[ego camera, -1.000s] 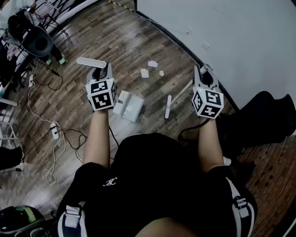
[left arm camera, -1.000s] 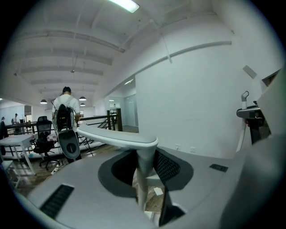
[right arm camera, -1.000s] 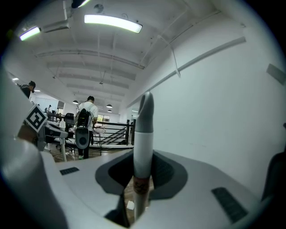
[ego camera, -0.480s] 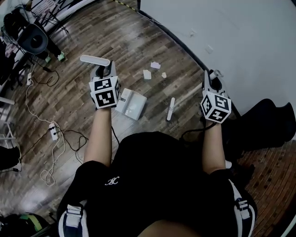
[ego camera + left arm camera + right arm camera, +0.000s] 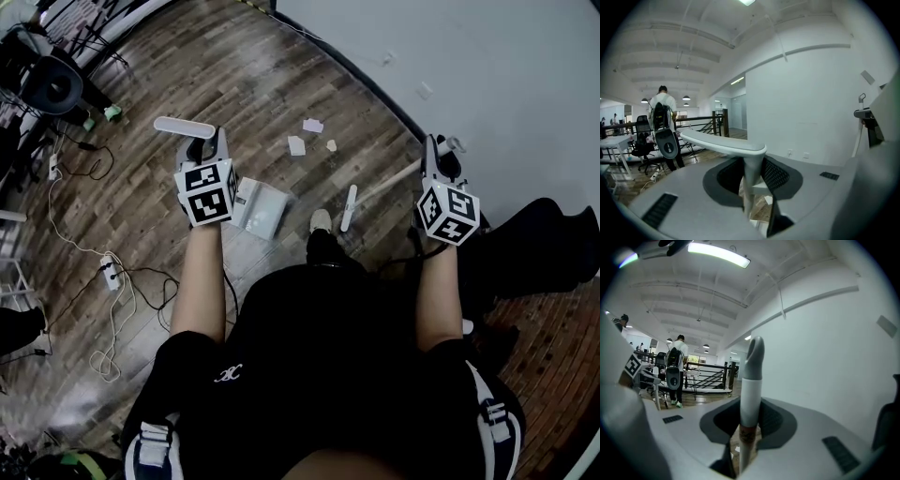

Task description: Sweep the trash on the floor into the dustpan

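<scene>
On the wood floor (image 5: 234, 84) ahead of the person, three bits of trash (image 5: 296, 145) are lying near the wall (image 5: 487, 75), beyond both tools & apart from each. The left gripper (image 5: 202, 148) is pinching the stem of the dustpan handle (image 5: 185, 127), w/ the dustpan (image 5: 261, 208) hanging or resting just beside it; can't tell if it's touching down. The right gripper (image 5: 434, 152) is clamping the broom handle (image 5: 751, 380), w/ the broom head (image 5: 349, 208) sitting on the near side of the trash. Risks, as I'm reading it: a stroke from here is prob. pushing scraps toward the wall, not the dustpan; the shoe (image 5: 321, 222) is standing between dustpan & broom head, blocking a sideways sweep; light scraps may be sliding under a raised dustpan lip; handles gripped this high may be twisting in the jaws.
</scene>
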Action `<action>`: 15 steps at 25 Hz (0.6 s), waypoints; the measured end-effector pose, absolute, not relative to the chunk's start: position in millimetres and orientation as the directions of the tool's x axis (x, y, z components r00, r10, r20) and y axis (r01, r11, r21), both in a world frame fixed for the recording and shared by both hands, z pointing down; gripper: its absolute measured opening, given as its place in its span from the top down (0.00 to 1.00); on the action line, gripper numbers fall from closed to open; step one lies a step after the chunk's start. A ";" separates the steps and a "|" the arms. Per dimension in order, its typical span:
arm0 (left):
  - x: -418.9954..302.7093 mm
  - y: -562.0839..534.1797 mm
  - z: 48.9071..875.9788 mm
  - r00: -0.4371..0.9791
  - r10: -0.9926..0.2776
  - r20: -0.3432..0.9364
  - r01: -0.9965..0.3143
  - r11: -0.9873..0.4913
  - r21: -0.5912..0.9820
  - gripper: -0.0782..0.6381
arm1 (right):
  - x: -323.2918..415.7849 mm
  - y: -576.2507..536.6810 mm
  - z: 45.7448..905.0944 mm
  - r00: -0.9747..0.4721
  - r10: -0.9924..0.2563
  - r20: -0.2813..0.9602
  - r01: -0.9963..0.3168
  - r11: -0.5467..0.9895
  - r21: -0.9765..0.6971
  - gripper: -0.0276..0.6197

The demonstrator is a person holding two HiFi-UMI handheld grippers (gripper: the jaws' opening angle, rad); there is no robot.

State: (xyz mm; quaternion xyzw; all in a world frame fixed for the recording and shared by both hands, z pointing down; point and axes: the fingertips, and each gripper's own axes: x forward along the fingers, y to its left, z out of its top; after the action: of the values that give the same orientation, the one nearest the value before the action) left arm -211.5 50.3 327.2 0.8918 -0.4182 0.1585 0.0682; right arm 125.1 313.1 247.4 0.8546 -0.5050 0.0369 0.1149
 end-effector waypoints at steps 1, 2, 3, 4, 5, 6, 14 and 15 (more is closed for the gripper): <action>-211.1 46.1 329.3 0.593 -0.729 0.342 -0.773 -0.635 -0.013 0.74 | 129.1 309.0 250.3 0.485 -0.856 0.180 -0.873 -0.461 0.159 0.82; -210.1 41.7 331.3 0.585 -0.735 0.343 -0.778 -0.627 -0.016 0.74 | 133.7 304.9 254.1 0.481 -0.858 0.181 -0.875 -0.458 0.157 0.82; -208.5 36.5 333.2 0.577 -0.741 0.344 -0.785 -0.620 -0.019 0.74 | 138.9 300.2 258.2 0.478 -0.860 0.182 -0.877 -0.454 0.156 0.82; -206.5 30.7 335.1 0.569 -0.746 0.346 -0.791 -0.612 -0.021 0.74 | 144.4 294.6 262.4 0.473 -0.862 0.183 -0.880 -0.450 0.155 0.82; -203.9 24.6 337.2 0.560 -0.752 0.348 -0.797 -0.604 -0.022 0.74 | 150.3 288.5 266.7 0.467 -0.865 0.184 -0.883 -0.444 0.154 0.82; -200.7 18.4 339.7 0.551 -0.756 0.352 -0.803 -0.596 -0.023 0.74 | 156.9 282.1 271.2 0.461 -0.868 0.186 -0.886 -0.437 0.153 0.82; -156.3 -40.9 356.2 0.466 -0.796 0.386 -0.858 -0.513 -0.022 0.74 | 238.2 222.0 315.2 0.425 -0.874 0.238 -0.905 -0.405 0.128 0.82; -152.1 -48.6 358.3 0.451 -0.802 0.391 -0.866 -0.499 -0.024 0.74 | 247.9 214.5 321.2 0.420 -0.873 0.250 -0.908 -0.400 0.126 0.82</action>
State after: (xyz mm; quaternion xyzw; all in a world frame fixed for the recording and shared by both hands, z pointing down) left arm -152.1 -48.6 358.3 0.8471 -0.4925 0.1785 0.0899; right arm 247.9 214.5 321.2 0.8337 -0.5338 0.0720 0.1217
